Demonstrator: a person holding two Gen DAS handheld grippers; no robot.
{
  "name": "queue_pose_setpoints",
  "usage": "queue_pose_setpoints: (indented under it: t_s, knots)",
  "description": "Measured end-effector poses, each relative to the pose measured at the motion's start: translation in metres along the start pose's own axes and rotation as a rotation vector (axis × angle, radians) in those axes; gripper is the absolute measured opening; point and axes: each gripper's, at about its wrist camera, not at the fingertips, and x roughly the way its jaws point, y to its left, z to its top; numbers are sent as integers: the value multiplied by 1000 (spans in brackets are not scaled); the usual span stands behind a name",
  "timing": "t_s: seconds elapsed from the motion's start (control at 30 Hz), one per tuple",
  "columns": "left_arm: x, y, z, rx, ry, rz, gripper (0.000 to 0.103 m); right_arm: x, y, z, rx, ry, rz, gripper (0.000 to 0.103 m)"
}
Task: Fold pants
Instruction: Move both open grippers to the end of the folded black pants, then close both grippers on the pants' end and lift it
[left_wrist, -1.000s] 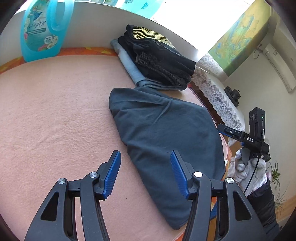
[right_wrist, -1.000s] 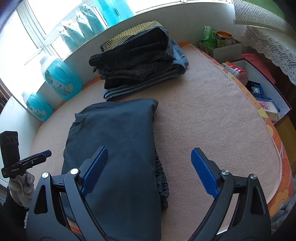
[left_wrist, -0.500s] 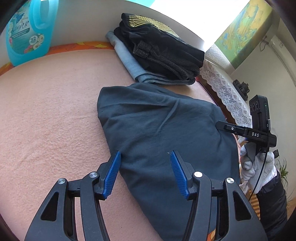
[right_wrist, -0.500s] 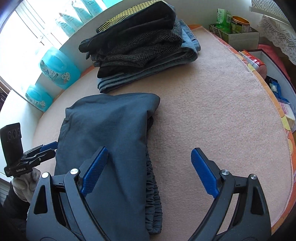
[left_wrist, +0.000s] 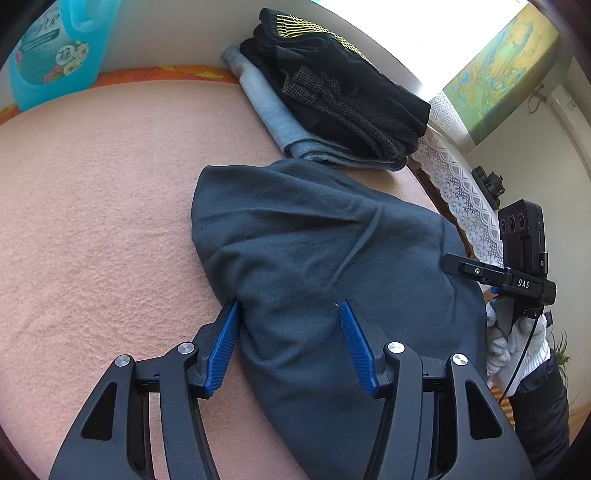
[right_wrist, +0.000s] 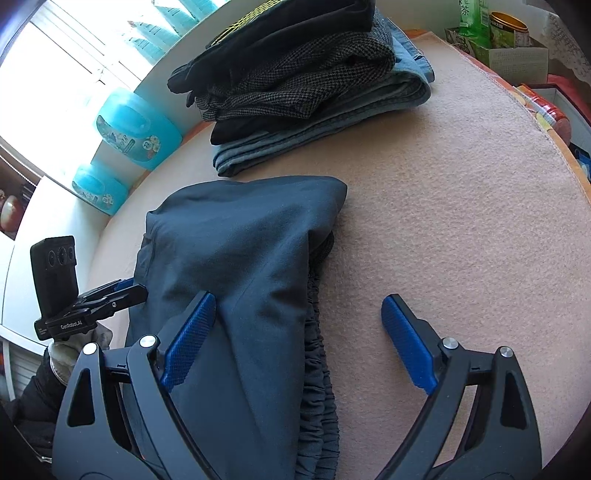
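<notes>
Pink blanket (left_wrist: 92, 206) covers the work surface, with a window ledge behind it. Dark folded pants (left_wrist: 325, 258) lie at its middle, elastic waistband (right_wrist: 317, 369) along their 3 o'clock side in the right wrist view. At 12 o'clock sits a stack of folded clothes (right_wrist: 303, 85). The left gripper (left_wrist: 288, 347) stands parted astride the pants' left edge, not pinching. The right gripper (right_wrist: 295, 332) gapes wide over the waistband edge.
</notes>
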Motion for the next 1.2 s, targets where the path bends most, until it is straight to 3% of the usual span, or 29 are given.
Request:
queue_pose_setpoints:
  t_s: [0.13, 0.3, 0.57, 0.77, 0.87, 0.97, 1.03, 1.2]
  knots:
    - [2, 1, 1, -10, -17, -16, 55, 2, 5, -2, -20, -14, 17, 93]
    - [2, -8, -3, 42, -42, 22, 55, 9, 18, -8, -52, -7, 54, 73]
    - [6, -13, -3, 79, -57, 29, 30, 9, 26, -13, -78, -29, -7, 69]
    - [9, -11, -2, 67, -58, 7, 29, 8, 23, -14, -75, -42, -2, 68]
    - [11, -11, -1, 68, -68, -6, 29, 7, 29, -19, -76, -73, -52, 66]
    - [9, -18, -4, 106, -87, -8, 18, -2, 42, -24, -97, -116, -108, 54]
    - [5, -22, -4, 120, -97, -18, 14, -13, 48, -25, -102, -145, -106, 39]
    - [-2, -33, -3, 158, -127, -22, 12, -17, 52, -24, -97, -140, -114, 34]
